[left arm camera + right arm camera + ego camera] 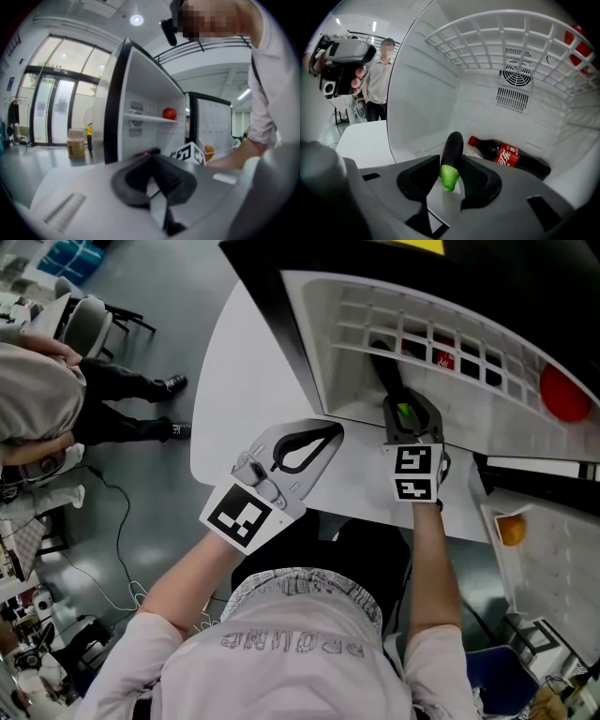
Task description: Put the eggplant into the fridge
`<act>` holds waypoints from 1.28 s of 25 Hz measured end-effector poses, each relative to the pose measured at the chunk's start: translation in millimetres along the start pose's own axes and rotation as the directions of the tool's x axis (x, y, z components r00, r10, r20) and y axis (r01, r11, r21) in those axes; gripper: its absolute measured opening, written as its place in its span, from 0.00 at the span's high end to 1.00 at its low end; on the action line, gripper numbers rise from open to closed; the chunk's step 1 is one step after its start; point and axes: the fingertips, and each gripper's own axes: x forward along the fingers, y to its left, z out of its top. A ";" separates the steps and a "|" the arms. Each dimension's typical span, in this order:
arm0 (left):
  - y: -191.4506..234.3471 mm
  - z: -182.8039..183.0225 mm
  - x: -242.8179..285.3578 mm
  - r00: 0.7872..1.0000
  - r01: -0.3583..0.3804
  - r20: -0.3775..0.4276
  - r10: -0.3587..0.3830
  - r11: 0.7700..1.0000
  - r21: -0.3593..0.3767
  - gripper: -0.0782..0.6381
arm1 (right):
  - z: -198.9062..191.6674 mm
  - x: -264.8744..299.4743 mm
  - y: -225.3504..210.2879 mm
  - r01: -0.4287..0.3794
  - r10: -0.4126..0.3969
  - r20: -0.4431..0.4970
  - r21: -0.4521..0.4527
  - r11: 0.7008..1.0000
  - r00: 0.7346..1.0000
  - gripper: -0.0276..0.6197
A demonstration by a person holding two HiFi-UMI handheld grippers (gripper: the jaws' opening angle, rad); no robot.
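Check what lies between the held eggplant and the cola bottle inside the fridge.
Nothing but bare white fridge interior. The right gripper view shows a clear gap between the eggplant, held in the right gripper, and the cola bottle lying beside it.

The right gripper (403,407) is holding the eggplant (383,371) inside the fridge (319,343); the left gripper (325,437) is hovering over the white table (234,381).

Lab-like hall: tall glass doors (51,112), cardboard box (75,143), floor cables (117,549).
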 end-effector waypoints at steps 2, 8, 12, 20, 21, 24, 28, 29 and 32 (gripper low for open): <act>0.0 0.7 -0.1 1.000 0.000 0.002 0.000 1.000 0.003 0.88 | -1.9 1.6 0.4 -0.003 0.003 -0.015 -0.003 1.000 1.000 0.76; -0.8 0.9 -3.0 1.000 0.001 -0.003 -0.001 1.000 0.007 0.88 | -5.0 3.3 2.5 -0.009 0.009 -0.042 -0.002 1.000 0.999 0.74; -0.8 3.3 -6.7 1.000 -0.002 -0.003 0.002 1.000 0.002 0.88 | -0.6 1.9 3.0 -0.007 0.007 -0.027 0.009 1.000 1.000 0.73; -4.2 13.4 -10.7 1.000 0.000 -0.004 0.000 1.000 0.001 0.88 | 13.5 -16.4 -1.8 0.011 -0.011 0.010 0.031 0.999 1.000 0.72; -4.9 15.8 -11.2 1.000 0.002 -0.002 -0.002 1.000 -0.001 0.88 | 17.2 -20.5 -2.5 0.014 -0.014 0.017 0.035 0.999 1.000 0.72; -7.7 24.6 -13.6 1.000 0.013 0.000 -0.013 1.000 -0.004 0.88 | 28.6 -34.3 -4.0 0.019 -0.020 0.031 0.054 0.998 0.999 0.73; -10.4 40.0 -18.6 1.000 0.023 -0.001 -0.023 1.000 -0.008 0.88 | 45.9 -52.9 -5.3 0.020 -0.023 0.046 0.079 0.997 0.999 0.75; -11.2 44.8 -19.5 1.000 0.025 0.000 -0.025 1.000 -0.007 0.88 | 49.9 -57.7 -5.8 0.020 -0.024 0.048 0.085 0.996 0.999 0.75; -15.3 60.2 -21.9 0.999 0.039 0.006 -0.039 0.999 -0.010 0.88 | 61.3 -75.0 -6.3 0.021 -0.027 0.051 0.110 0.994 0.998 0.77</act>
